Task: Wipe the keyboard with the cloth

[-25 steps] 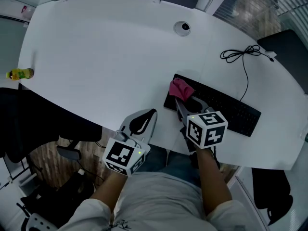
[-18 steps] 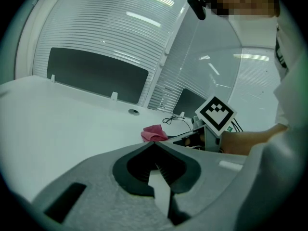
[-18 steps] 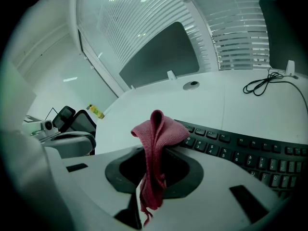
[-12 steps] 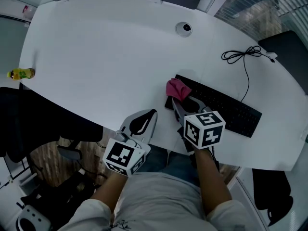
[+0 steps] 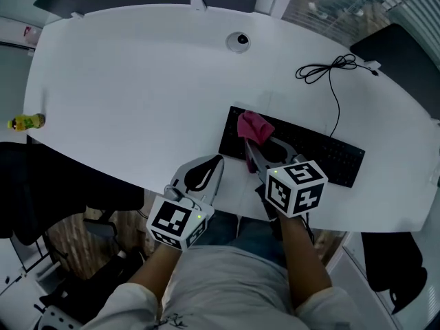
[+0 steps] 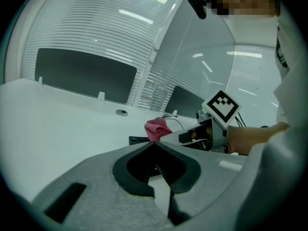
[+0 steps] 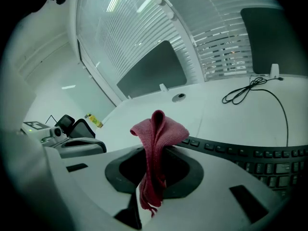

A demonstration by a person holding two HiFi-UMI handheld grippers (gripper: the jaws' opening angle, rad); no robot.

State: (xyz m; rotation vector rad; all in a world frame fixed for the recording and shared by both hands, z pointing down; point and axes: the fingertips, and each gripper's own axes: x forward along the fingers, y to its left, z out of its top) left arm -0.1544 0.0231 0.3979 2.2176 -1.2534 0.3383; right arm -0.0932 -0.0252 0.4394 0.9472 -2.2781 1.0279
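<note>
Pink cloth [image 5: 254,126] is squeezed tight in my right gripper [image 5: 251,147], and its two fingers are closed on it. One bunched end sticks up past the tips and a thin end hangs down behind them. In the head view the cloth sits near the middle of the frame, over the left end of the black keyboard [image 5: 323,153]. I cannot tell if it touches the keys. The keyboard lies slanted on the white table [image 5: 137,81], from the middle of the frame toward the right. A black cable [image 5: 328,71] runs up from it and curls in loops at the upper right. My left gripper [image 5: 217,162] is at the lower middle of the frame, by the near edge of the table and just left of my right one. Its fingers are pressed together with nothing between them. A small yellow-green bottle [image 5: 26,122] lies at the far left edge. A round hole cover [image 5: 238,40] sits at the top middle of the table.
</note>
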